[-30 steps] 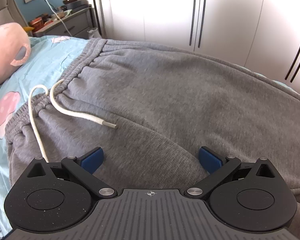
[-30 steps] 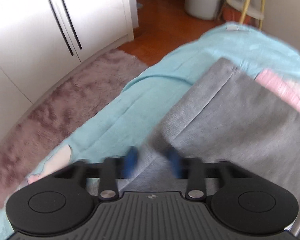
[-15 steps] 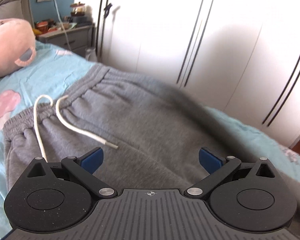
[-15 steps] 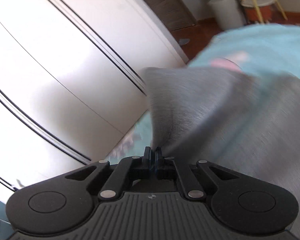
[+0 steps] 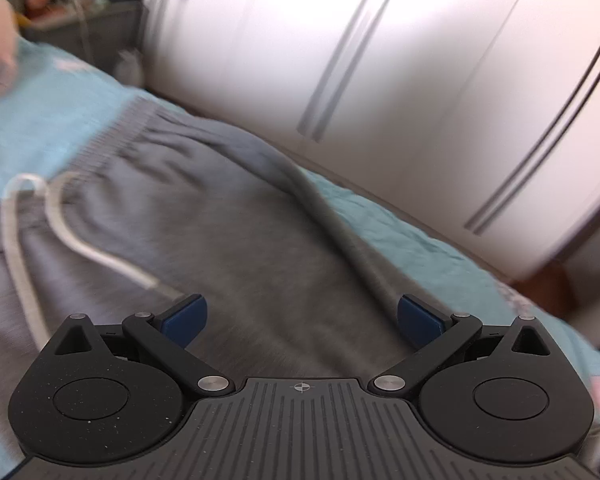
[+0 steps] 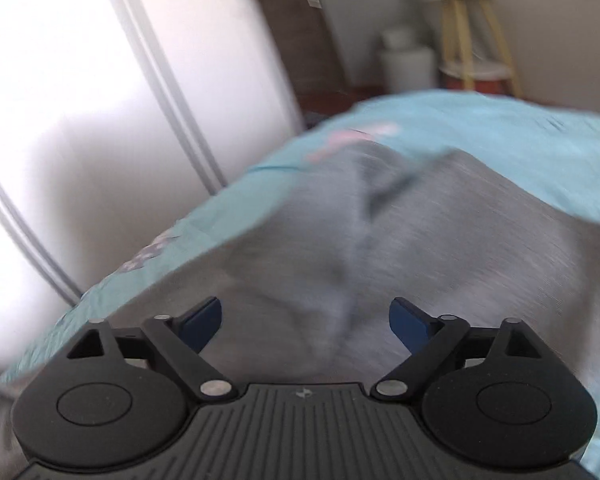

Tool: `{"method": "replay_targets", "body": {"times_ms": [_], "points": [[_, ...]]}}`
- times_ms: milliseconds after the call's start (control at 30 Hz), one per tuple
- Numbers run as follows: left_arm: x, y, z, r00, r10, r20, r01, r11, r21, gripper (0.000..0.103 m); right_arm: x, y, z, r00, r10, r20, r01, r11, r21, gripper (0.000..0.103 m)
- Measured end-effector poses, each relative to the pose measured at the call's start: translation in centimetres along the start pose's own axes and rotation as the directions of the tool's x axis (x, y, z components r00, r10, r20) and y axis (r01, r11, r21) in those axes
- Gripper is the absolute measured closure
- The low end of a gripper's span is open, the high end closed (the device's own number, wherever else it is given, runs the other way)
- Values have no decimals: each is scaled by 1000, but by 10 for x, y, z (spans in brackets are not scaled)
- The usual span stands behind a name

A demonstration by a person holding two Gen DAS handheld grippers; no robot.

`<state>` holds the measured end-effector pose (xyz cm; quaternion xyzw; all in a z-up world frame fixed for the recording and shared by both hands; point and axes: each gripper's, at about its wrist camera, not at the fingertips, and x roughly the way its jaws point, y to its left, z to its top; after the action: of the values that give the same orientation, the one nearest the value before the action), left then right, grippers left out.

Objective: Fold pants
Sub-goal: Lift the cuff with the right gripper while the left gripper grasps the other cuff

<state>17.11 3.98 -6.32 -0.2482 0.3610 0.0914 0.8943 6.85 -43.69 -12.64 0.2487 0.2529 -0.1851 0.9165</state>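
Grey sweatpants point(image 5: 228, 220) lie on a light blue bed sheet point(image 5: 52, 100). Their ribbed waistband point(image 5: 104, 140) and white drawstring point(image 5: 84, 248) show at the left of the blurred left wrist view, and a folded edge runs diagonally across the cloth. My left gripper point(image 5: 300, 316) hovers over the pants, open, nothing between its blue pads. In the right wrist view the grey cloth point(image 6: 420, 248) spreads below my right gripper point(image 6: 306, 320), whose jaws are opening; the cloth lies under them, not pinched between the blue pads.
White wardrobe doors point(image 5: 380, 60) with dark handle strips run along the far side of the bed. A nightstand point(image 5: 80, 32) with clutter stands at far left. Beyond the bed's end are a white bin point(image 6: 408, 64) and a yellow-legged stool point(image 6: 476, 32).
My right gripper, shut on a fold of the pants and swinging it across, has let go and opened wide; the cloth now lies flat. My left gripper tilted up, still open.
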Motion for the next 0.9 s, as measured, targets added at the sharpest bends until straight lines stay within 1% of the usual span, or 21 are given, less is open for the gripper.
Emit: {"method": "replay_targets", "body": {"times_ms": [33,67,100,167,233,300,333,400,433,467,500,567,633,700,733,767,800,833,867,900], "points": [[10,1,8,1000,11,-17,-11,1000,-10,0,-1,10,-3,1000,9,11,-9,999,-32,12],[21,2,15,999,24,-25,-24,1000,-19,0,5,20,-8,1000,0,18,2,997,-82,12],[31,5,23,999,30,-33,-31,999,-31,0,12,31,-14,1000,-26,9,27,991,-130,12],[55,11,41,998,16,-65,-21,997,-79,0,22,40,-28,999,-43,-1,43,980,-195,12],[79,17,57,995,-3,-103,-11,990,-140,0,28,46,-33,997,-61,47,72,961,-266,12],[104,21,72,993,20,-120,-45,977,-207,0,34,51,-35,991,-91,94,117,939,-324,12],[116,22,79,991,38,-131,-66,973,-223,0,35,51,-32,989,-90,115,124,934,-336,13],[134,19,90,986,82,-142,-113,969,-220,0,38,51,-32,984,-104,147,151,922,-357,21],[143,16,95,983,112,-143,-141,968,-207,0,41,50,-33,981,-114,158,166,915,-369,31],[149,13,98,981,131,-140,-157,969,-193,2,45,51,-35,979,-125,159,177,910,-375,36],[154,9,101,981,139,-137,-163,970,-182,5,51,49,-34,981,-135,142,179,910,-374,36],[164,3,106,981,128,-147,-151,976,-159,25,62,43,-34,985,-144,98,169,922,-349,36],[175,-3,108,976,126,-176,-148,982,-120,26,69,42,-36,983,-150,102,176,920,-349,36],[186,-9,108,969,162,-188,-177,982,-65,30,72,42,-38,982,-155,112,186,914,-360,38],[189,-11,108,968,167,-189,-179,983,-48,32,73,42,-39,982,-154,111,184,914,-360,41],[192,-12,109,967,167,-191,-177,984,-37,41,75,42,-39,982,-154,112,185,914,-362,47],[194,-13,109,966,173,-193,-183,983,-34,47,75,41,-40,981,-156,116,188,912,-364,50],[194,-12,108,964,182,-193,-191,981,-29,58,76,40,-39,980,-162,117,194,911,-365,60],[192,-12,108,964,188,-185,-194,981,-14,71,76,38,-38,980,-164,116,195,915,-354,71],[189,-11,108,966,186,-178,-188,982,5,82,76,34,-35,980,-163,111,191,924,-332,75]]}}
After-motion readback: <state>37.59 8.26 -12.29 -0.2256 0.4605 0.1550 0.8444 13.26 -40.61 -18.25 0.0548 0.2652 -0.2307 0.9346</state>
